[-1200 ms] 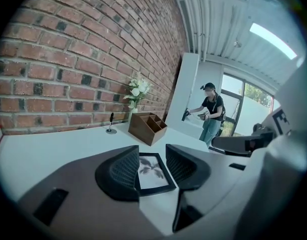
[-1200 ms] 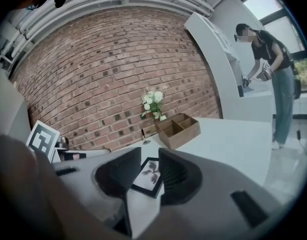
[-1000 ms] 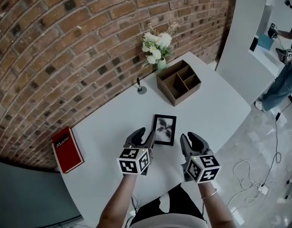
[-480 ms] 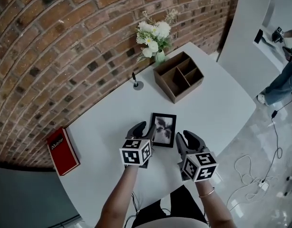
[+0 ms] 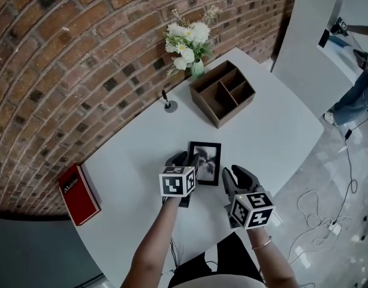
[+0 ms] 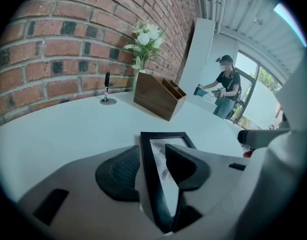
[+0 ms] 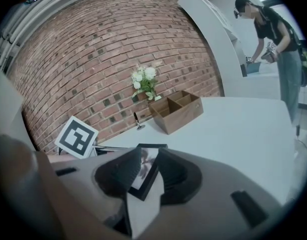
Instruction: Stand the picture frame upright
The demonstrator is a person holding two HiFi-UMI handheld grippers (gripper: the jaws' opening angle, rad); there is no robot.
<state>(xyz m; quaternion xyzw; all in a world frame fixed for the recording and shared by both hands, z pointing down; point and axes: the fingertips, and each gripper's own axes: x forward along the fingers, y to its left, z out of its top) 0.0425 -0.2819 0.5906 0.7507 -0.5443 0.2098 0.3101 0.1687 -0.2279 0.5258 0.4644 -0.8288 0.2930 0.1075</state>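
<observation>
Found left gripper [image 6: 152,151] drawn narrow onto the left rail of the picture frame [image 5: 206,161], one jaw outside the rail, the other over the glass, with the rail filling the gap between them. Recorded it as gripping the frame at that edge.

Found right gripper [image 7: 149,156] with jaws parted and nothing between the pads. Saw only the frame's near corner through the gap, farther off. Placed its tips just beside the frame's lower right corner in the head view; could not tell whether touching.

Logged the frame as black-bordered with a pale print under glass, lying face up on the white table [image 5: 130,155], toward the person's side, not yet upright.

Entered further items on the same table:
- wooden organiser [image 5: 222,93], open-topped, in several compartments, beyond the frame and well apart from it;
- vase of white flowers [image 5: 185,44], just behind the organiser, against the brick wall [image 5: 82,53];
- pen in a round stand [image 5: 167,102], left of the organiser, near the wall;
- red book [image 5: 79,195], at the far left end of the table, well apart from everything else.

Noted a second person [image 7: 276,49] standing off to the right, beyond a white partition. Noted a loose cable [image 5: 316,212] on the floor right of the table.
</observation>
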